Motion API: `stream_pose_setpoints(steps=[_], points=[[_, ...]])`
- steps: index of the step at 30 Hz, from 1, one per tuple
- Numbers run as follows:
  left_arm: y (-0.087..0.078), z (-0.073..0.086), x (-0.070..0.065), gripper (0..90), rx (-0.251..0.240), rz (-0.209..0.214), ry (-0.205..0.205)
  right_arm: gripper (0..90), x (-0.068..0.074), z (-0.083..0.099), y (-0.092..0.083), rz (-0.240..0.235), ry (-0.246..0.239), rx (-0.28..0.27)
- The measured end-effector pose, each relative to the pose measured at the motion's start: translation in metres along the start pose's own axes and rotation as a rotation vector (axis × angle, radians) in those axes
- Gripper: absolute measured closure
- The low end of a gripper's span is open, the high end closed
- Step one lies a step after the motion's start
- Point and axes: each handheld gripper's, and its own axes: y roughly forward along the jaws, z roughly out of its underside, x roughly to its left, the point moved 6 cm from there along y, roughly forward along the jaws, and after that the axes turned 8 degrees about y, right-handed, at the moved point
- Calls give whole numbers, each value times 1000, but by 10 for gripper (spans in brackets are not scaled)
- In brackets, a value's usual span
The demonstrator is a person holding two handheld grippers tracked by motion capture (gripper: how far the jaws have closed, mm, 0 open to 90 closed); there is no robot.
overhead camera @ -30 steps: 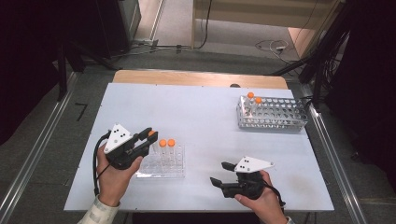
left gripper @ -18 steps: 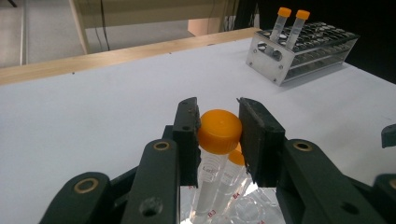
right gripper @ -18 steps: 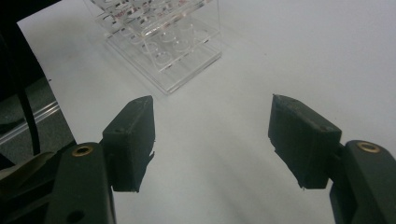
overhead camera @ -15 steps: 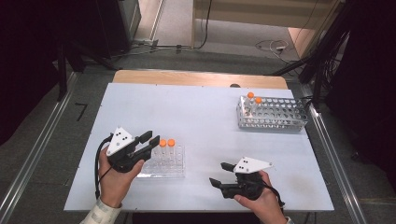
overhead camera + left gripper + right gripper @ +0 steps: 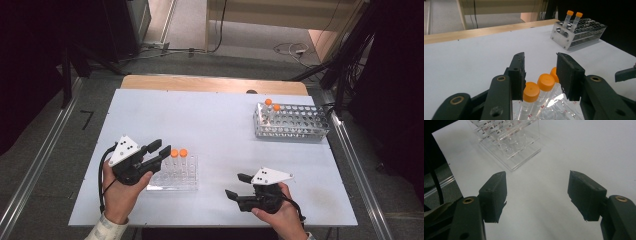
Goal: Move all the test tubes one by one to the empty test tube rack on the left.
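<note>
A clear plastic rack (image 5: 176, 176) at the front left holds orange-capped tubes (image 5: 179, 153). Three caps show in the left gripper view, and the nearest cap (image 5: 531, 91) stands just beside one pad. My left gripper (image 5: 161, 149) (image 5: 540, 67) hovers over the rack's left end. Its jaws have just been opening and stand apart, with the caps below and between them and no pad pressing on any. My right gripper (image 5: 239, 186) (image 5: 539, 192) rests open over bare table at the front right, facing the clear rack (image 5: 509, 142).
A metal rack (image 5: 295, 124) (image 5: 584, 31) at the back right holds two orange-capped tubes (image 5: 272, 105) at its left end. A wooden strip (image 5: 210, 84) borders the table's far edge. Dark frames and cables stand beyond the sides.
The left jaws, shut on an orange-capped tube a second ago, have parted over the clear rack. The right gripper has not moved.
</note>
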Motion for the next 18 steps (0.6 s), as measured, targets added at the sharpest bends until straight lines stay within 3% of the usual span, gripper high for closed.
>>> stream_pose_setpoints(steps=[5, 11, 18], points=[[-2, -2, -2, 523, -9, 6, -10, 305, -9, -1, -1, 26, 10, -7], [-1, -3, -3, 382, 0, 2, -31, 306, -25, -6, -5, 67, 37, -29], [-2, -3, -2, 360, 12, 4, -36, 311, -46, -18, -14, 128, 69, -65]])
